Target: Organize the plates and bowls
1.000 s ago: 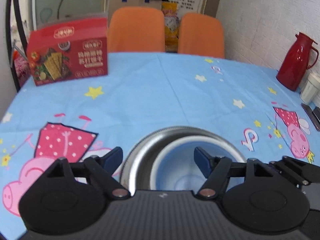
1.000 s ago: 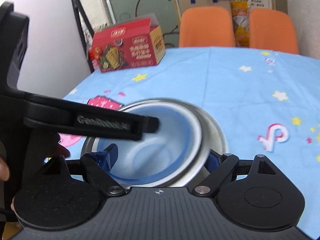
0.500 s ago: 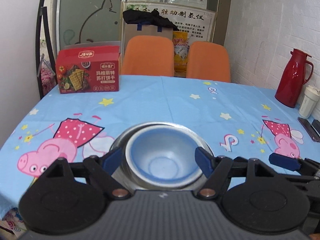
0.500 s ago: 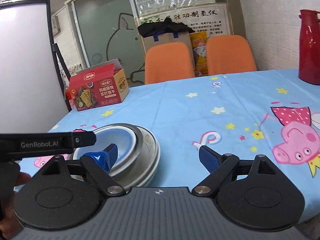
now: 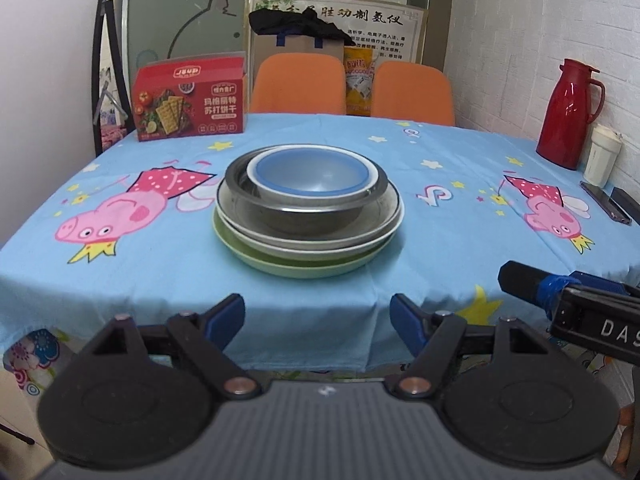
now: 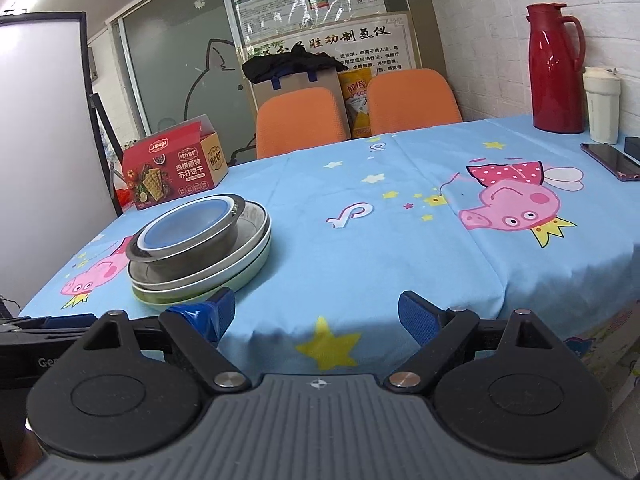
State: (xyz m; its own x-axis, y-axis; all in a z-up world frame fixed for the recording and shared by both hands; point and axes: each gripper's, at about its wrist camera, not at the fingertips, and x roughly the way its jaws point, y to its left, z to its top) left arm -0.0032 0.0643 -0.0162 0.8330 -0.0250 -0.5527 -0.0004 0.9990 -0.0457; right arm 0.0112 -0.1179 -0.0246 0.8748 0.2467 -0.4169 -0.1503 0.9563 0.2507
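On the blue cartoon tablecloth [image 5: 440, 216] stands one stack: a green plate [image 5: 296, 268] at the bottom, a white plate [image 5: 386, 224] on it, then a steel bowl [image 5: 296, 216], and a white bowl with a blue inside [image 5: 310, 174] on top. My left gripper [image 5: 318, 320] hangs open in front of the table's near edge, well short of the stack, with nothing between its fingers. In the right wrist view the stack [image 6: 192, 258] sits to the left, and my right gripper [image 6: 316, 316] is open and empty at the table edge. A finger of the right gripper [image 5: 520, 280] shows in the left wrist view.
A red cracker box [image 5: 188, 102] stands at the back left. A red thermos [image 5: 568, 114], a white cup [image 5: 604, 156] and a phone [image 5: 604, 202] are along the right side by the wall. Two orange chairs [image 5: 300, 84] stand behind the table.
Both grippers have drawn back from over the bowls to beyond the table's near edge. The stack stays put, and the whole of it now shows.
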